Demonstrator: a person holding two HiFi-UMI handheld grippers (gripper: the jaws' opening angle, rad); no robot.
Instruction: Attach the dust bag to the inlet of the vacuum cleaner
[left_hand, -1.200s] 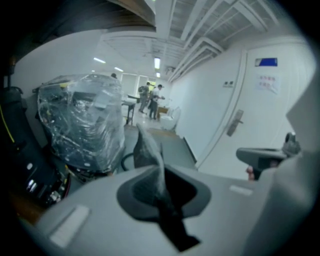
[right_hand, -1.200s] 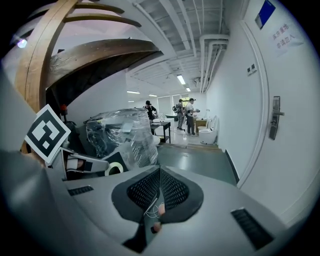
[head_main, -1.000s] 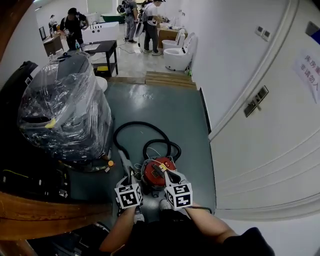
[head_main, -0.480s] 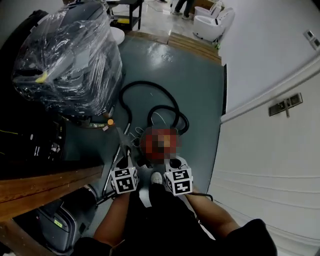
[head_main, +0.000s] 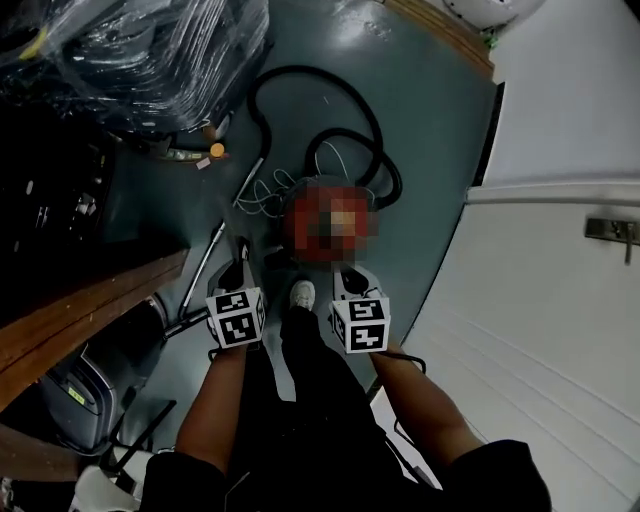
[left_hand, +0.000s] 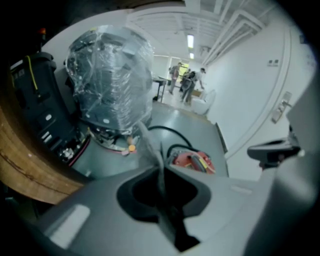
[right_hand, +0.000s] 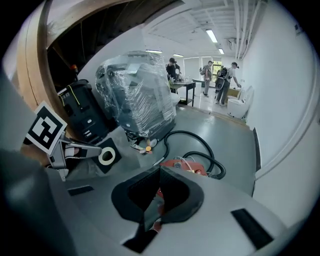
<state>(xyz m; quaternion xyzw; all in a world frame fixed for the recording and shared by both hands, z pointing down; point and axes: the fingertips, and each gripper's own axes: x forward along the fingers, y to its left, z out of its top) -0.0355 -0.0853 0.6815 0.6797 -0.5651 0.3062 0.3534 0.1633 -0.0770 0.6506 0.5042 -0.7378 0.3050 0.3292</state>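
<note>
- The left claw (left_hand: 159, 172) is clamped on the dust bag (left_hand: 148, 144), whose grey cloth stands up between its jaws
- In the right gripper view the bag's black collar (right_hand: 106, 156), with a white-ringed hole, hangs just beside that claw, left of the red vacuum cleaner (right_hand: 187, 165) and apart from it
- The right claw (right_hand: 157, 176) has its jaws together, gripping nothing
- The vacuum cleaner lies on the grey floor (head_main: 420, 150), its black hose (head_main: 300, 69) looped behind it, near a machine (right_hand: 140, 95) wrapped in clear film
- In the head view both claws point down, side by side, just short of the vacuum cleaner
</note>
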